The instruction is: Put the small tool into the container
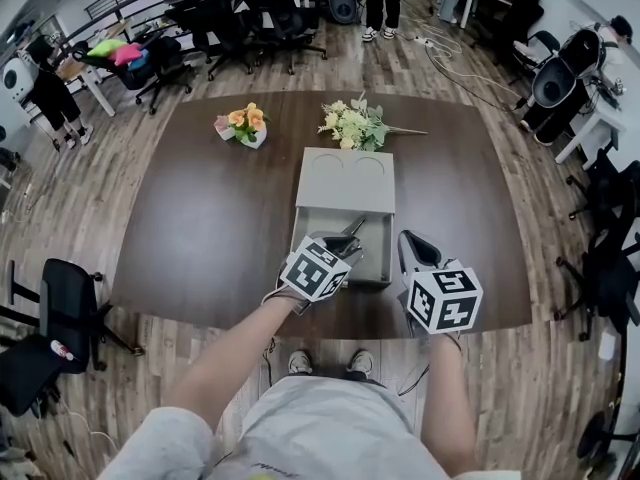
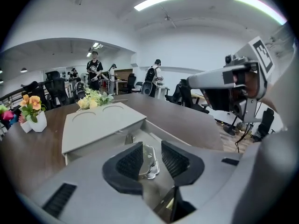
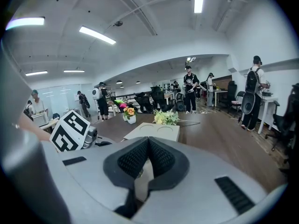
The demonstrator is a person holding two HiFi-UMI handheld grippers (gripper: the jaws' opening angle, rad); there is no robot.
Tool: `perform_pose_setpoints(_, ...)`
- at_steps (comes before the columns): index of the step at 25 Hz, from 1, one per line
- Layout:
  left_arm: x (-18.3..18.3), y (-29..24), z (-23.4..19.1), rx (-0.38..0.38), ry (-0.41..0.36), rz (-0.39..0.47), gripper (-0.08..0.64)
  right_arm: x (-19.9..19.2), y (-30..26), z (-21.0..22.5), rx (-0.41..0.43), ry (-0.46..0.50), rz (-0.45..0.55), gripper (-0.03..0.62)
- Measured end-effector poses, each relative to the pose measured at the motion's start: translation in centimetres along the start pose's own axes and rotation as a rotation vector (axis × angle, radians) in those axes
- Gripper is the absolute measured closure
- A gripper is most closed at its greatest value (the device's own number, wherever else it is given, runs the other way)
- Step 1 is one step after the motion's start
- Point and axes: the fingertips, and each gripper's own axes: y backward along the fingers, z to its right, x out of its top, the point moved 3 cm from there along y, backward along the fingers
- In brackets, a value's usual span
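Note:
The grey container [image 1: 345, 180] lies in the middle of the brown table, its lid [image 2: 98, 123] slid toward the far end so the near compartment is uncovered. My left gripper [image 1: 348, 236] hangs over that uncovered part, shut on the small tool [image 2: 148, 161], a flat shiny metal piece standing between the pads just above the compartment floor. My right gripper [image 1: 415, 244] hovers just right of the container's near end, shut with nothing between its pads [image 3: 140, 158]. In the right gripper view the container [image 3: 156, 131] lies ahead and slightly to the left.
A small white pot of orange flowers [image 1: 243, 125] and a loose pale bouquet [image 1: 352, 123] lie beyond the container. The table's near edge [image 1: 330, 330] is right below both grippers. Office chairs [image 1: 60, 298] and standing people [image 1: 382, 3] surround the table.

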Motion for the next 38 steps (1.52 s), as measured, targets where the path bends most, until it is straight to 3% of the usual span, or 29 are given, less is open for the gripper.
perform_pose_setpoints(7,1.6,2.1,-0.8,0.026,0.081,0.094,0.450,0.6,-0.3,-0.1,0.003,0.003,0.010,0.588)
perform_pose_setpoints(18,3.8,6.7,-4.0,0.146,0.196,0.245,0.479,1.6,-0.1,0.5,-0.014,0.014,0.032,0.588)
perform_pose_setpoints(26,4.6,10.3,-5.6,0.261,0.191,0.286,0.491,2.5,0.3,1.0,-0.029,0.039,0.048,0.589)
perform_pose_setpoints(38,5.3,13.9,-6.6,0.357,0.215,0.338,0.539,3.8,0.3,0.2,-0.008,0.072,0.074,0.589)
